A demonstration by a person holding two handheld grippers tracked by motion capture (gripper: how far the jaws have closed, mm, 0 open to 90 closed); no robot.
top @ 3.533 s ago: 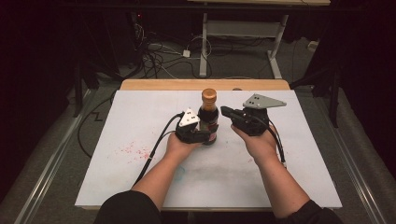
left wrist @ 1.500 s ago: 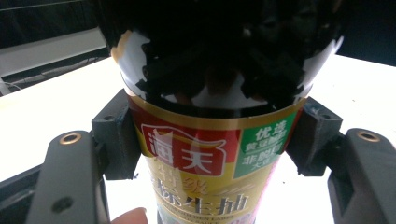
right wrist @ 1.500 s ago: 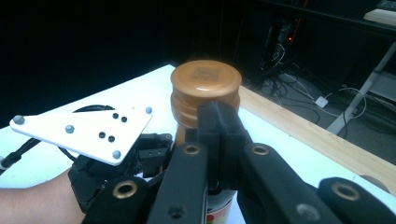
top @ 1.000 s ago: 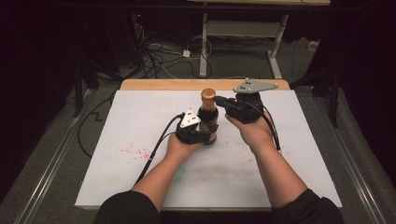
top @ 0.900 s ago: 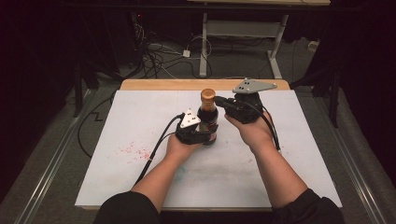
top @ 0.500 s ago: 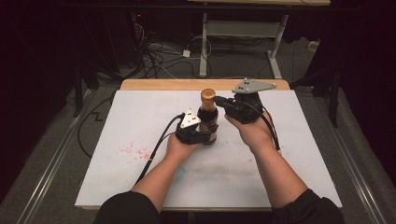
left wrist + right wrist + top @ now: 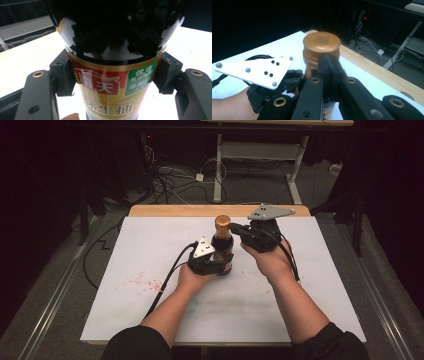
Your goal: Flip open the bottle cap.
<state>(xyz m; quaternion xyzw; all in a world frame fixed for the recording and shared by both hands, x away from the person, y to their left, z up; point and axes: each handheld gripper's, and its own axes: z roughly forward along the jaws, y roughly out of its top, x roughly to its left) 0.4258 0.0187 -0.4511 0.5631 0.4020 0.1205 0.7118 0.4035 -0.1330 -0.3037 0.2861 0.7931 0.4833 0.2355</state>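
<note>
A dark sauce bottle [image 7: 223, 251] with a golden-brown cap [image 7: 222, 222] stands upright in the middle of the white mat. My left gripper [image 7: 219, 266] is shut on its lower body; in the left gripper view the pads [image 7: 63, 76] press both sides of the red, green and gold label [image 7: 110, 87]. My right gripper [image 7: 233, 227] comes in from the right, jaws shut together with nothing between them. Its tips [image 7: 328, 62] rest against the bottle's neck just under the cap [image 7: 321, 43].
The white mat [image 7: 310, 285] covers a table with a wooden strip [image 7: 170, 210] along the far edge. Red specks [image 7: 142, 281] mark the mat at the left. Cables [image 7: 167, 175] and desk legs [image 7: 218, 165] lie on the dark floor beyond.
Since the earliest frame my right gripper has moved up and left to the bottle's neck. Over the last second nothing has moved.
</note>
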